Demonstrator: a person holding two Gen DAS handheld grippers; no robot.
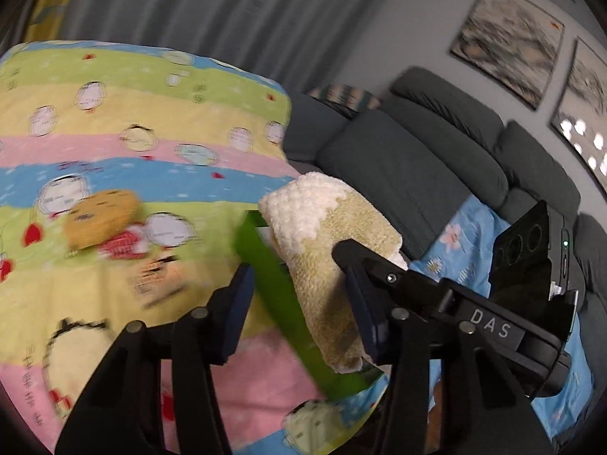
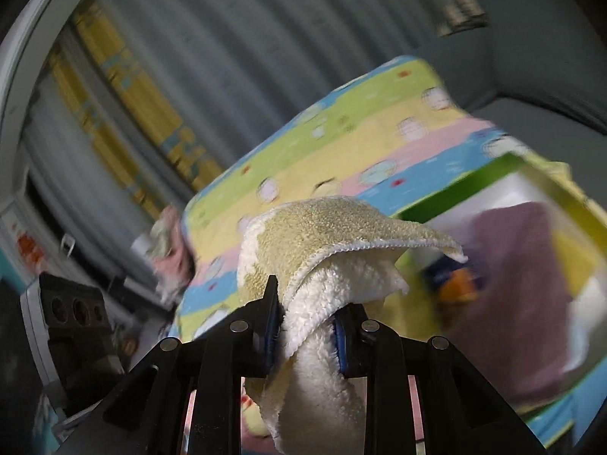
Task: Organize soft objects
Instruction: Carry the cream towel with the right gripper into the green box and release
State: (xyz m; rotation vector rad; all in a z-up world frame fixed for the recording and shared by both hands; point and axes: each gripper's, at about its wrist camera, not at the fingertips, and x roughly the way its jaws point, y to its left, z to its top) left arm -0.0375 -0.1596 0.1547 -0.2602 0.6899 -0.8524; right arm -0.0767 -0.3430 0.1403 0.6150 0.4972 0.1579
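In the left wrist view, the left tool [image 1: 299,299] stands part open at lower centre, straddling the green rectangular box's wall [image 1: 282,295] and the cream-and-yellow fluffy towel [image 1: 341,235]; whether its pads press, the blur hides. Right of it, the right tool [image 2: 307,322] is clamped on the towel, whose long axis runs away from it. The box opening lies at the right of its view.

You have one yellow-and-cream towel [image 2: 326,250] between your right fingers, one green box [image 2: 523,174] beyond them, one purple cloth [image 2: 512,284] inside.
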